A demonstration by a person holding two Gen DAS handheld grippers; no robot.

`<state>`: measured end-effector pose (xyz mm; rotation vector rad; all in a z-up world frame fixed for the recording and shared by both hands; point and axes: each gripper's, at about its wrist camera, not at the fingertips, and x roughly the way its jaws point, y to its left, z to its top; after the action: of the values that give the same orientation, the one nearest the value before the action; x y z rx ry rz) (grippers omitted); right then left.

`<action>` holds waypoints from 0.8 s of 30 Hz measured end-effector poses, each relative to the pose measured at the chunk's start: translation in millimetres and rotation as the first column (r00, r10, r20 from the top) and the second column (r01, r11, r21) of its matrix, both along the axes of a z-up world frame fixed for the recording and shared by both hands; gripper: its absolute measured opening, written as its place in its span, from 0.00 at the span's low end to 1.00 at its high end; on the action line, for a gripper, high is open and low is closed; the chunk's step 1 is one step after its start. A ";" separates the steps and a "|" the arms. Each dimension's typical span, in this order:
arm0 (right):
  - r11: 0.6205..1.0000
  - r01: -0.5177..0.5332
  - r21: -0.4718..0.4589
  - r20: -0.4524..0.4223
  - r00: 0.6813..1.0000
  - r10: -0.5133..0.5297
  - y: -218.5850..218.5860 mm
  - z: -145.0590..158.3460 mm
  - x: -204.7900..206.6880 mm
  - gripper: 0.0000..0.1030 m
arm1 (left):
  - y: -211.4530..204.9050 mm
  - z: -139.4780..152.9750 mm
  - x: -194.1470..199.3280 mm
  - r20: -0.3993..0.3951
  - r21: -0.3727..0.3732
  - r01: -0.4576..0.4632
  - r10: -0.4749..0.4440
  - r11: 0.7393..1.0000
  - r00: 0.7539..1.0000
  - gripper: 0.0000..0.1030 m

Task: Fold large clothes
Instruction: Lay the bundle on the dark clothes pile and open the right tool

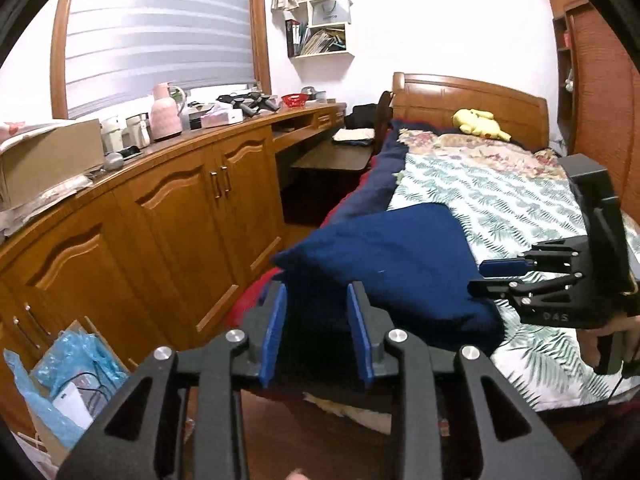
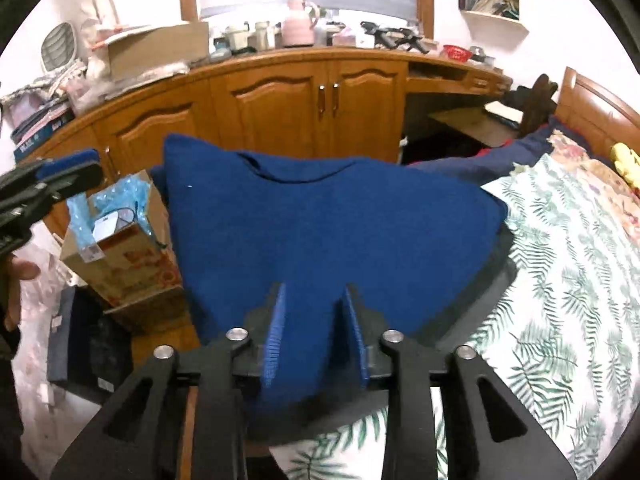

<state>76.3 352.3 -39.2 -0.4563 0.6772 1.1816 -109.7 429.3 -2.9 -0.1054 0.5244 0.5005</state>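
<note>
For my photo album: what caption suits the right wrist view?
Open right gripper poised over a folded dark blue knit sweater on a leaf-print bedspread.

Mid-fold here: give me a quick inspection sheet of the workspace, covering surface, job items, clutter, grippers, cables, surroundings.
Surface: bed with leaf-print sheet, floral part toward the headboard.
Job's things: blue garment lying folded at the bed's near corner, neckline visible on top.
Clutter: yellow plush toy by the headboard; open cardboard box with blue plastic on the floor beside the bed.
Grippers: left gripper open, at the garment's edge, nothing between its pads; right gripper open, above the garment.
Cables: dark cable inside the box; none seen on the bed.
Surroundings: wooden cabinets with a crowded countertop, window blind, wall shelf.
</note>
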 end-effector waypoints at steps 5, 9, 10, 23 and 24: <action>0.998 0.042 0.046 0.017 0.999 -0.042 -43.8 14.3 0.1 0.57 | -24.5 1.3 13.4 0.014 -0.006 0.016 -0.016 1.000 1.000 0.30; 0.994 0.084 0.070 0.018 0.996 -0.085 -75.7 21.4 2.7 0.64 | -50.3 -0.8 29.0 0.005 -0.007 0.057 -0.057 0.998 0.998 0.30; 0.993 0.091 0.080 0.027 0.995 -0.094 -84.5 23.6 2.6 0.65 | -55.7 -1.7 32.1 0.007 -0.016 0.070 -0.070 0.997 0.998 0.30; 0.961 0.220 0.167 0.079 0.969 -0.235 -191.9 32.2 3.0 0.79 | -140.4 -23.1 90.4 -0.039 -0.060 0.156 -0.159 0.986 0.987 0.30; 0.958 0.232 0.169 0.079 0.966 -0.248 -200.5 31.0 3.5 0.79 | -149.2 -24.6 95.2 -0.039 -0.064 0.173 -0.176 0.983 0.984 0.30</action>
<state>79.8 151.8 -8.2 -0.2869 0.5314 0.9673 -14.4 280.1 -27.5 -0.1054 0.5873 0.3164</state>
